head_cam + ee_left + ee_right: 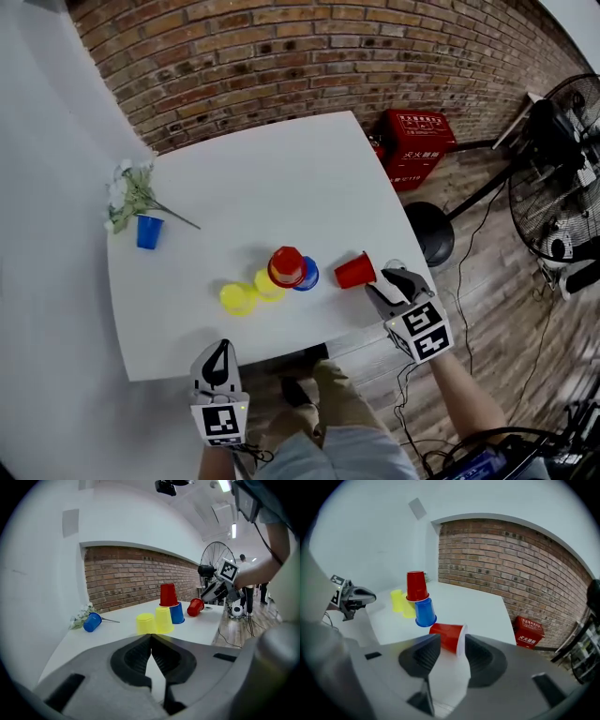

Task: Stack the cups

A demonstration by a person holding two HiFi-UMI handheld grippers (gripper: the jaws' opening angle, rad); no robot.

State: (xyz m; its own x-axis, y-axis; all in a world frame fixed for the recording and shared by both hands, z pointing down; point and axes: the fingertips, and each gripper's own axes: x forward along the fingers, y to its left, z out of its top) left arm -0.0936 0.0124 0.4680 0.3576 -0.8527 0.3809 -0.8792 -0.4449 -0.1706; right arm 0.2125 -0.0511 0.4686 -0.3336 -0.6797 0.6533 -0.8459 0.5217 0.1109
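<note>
**Off R jaw tips: tipped red cup, axis crosswise**

At near table edge, both grippers. L gripper (220,347) is clenched tight and empty, well apart from every cup. R gripper (386,278) has jaws standing apart, nothing pinched.

Just ahead of R tips, red cup (354,271) lies on its side on table (281,178). Base points twd the cluster, rim twd my right jaw, so long axis runs across the jaw gap, not along it. Can't tell if tips touch it yet. R hand far nearer than L.

My read: closing as-is would squeeze it end to end. Prob needs a wrist roll, or a pinch on the rim wall.

Beyond that, red-over-blue stack (292,270), inverted, w/ two yellow cups (251,292) just beside it. Farthest out, lone blue cup (148,231) on its side by flowers (127,192).
</note>
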